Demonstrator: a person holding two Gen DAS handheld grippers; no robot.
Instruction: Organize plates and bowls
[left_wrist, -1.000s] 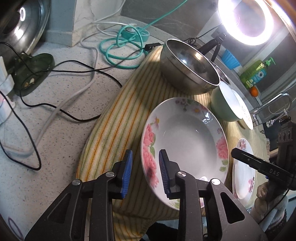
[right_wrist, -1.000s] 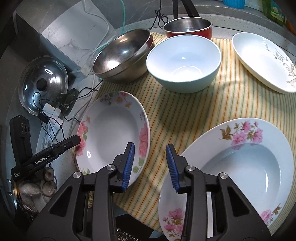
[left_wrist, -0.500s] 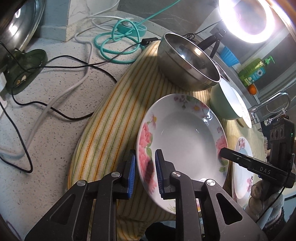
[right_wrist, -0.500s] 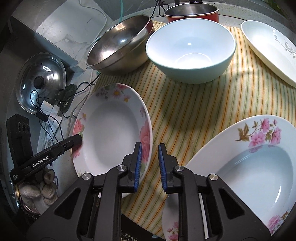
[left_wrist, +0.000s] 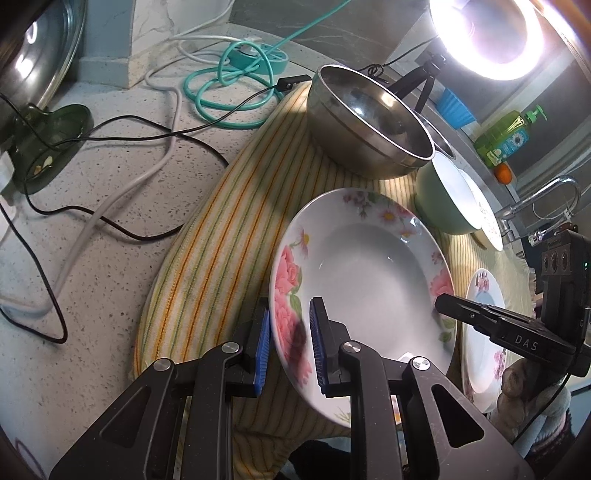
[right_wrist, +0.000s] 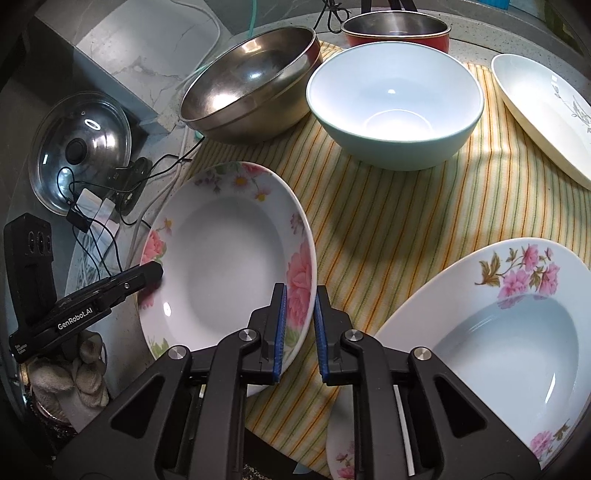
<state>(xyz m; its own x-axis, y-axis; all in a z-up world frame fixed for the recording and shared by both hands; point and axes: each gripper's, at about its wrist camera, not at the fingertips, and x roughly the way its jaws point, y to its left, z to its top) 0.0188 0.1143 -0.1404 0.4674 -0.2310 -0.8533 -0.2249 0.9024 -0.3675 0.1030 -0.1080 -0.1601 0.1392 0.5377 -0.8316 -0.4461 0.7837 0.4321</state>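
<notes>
A rose-patterned deep plate (left_wrist: 369, 273) is held off the striped cloth (left_wrist: 229, 229), tilted. My left gripper (left_wrist: 288, 347) is shut on its left rim. My right gripper (right_wrist: 299, 328) is shut on its right rim; the plate also shows in the right wrist view (right_wrist: 229, 258). A second flowered plate (right_wrist: 509, 339) lies at the lower right of the cloth (right_wrist: 399, 206). Behind stand a steel bowl (right_wrist: 251, 85), a pale green bowl (right_wrist: 395, 107), a red pot (right_wrist: 395, 29) and a white oval dish (right_wrist: 546, 110).
Cables (left_wrist: 122, 184) and a teal cord (left_wrist: 229, 81) lie on the speckled counter (left_wrist: 74, 295) left of the cloth. A glass pot lid (right_wrist: 77, 147) leans at the far left. A ring light (left_wrist: 487, 33), soap bottle (left_wrist: 506, 136) and tap (left_wrist: 543, 199) stand at the back right.
Both grippers have closed on opposite rims of the rose plate. The plate has come up off the cloth and tilted.
</notes>
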